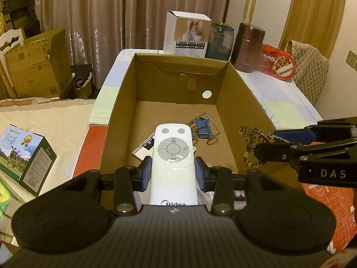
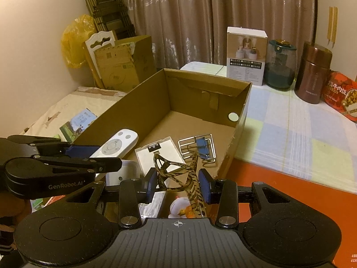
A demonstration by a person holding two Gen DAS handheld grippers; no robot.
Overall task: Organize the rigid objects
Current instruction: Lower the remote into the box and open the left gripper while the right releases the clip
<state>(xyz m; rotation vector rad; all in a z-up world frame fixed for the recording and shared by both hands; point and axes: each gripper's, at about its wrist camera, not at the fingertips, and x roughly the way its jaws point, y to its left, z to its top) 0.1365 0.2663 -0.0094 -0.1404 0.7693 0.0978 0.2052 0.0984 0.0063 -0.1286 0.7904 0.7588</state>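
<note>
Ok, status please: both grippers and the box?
Left gripper shut on remote. Right gripper shut on patterned clip. Both over box; binder clips inside.

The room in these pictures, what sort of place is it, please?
Probably a bedroom or a living room in a home. Long curtains hang behind, a bed-like surface with a beige cover lies at one side, and household goods stand on the checked cloth, such as a brown flask.

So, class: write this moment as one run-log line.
left gripper: shut on remote | right gripper: shut on hair clip | both over box | binder clips, card in box
</note>
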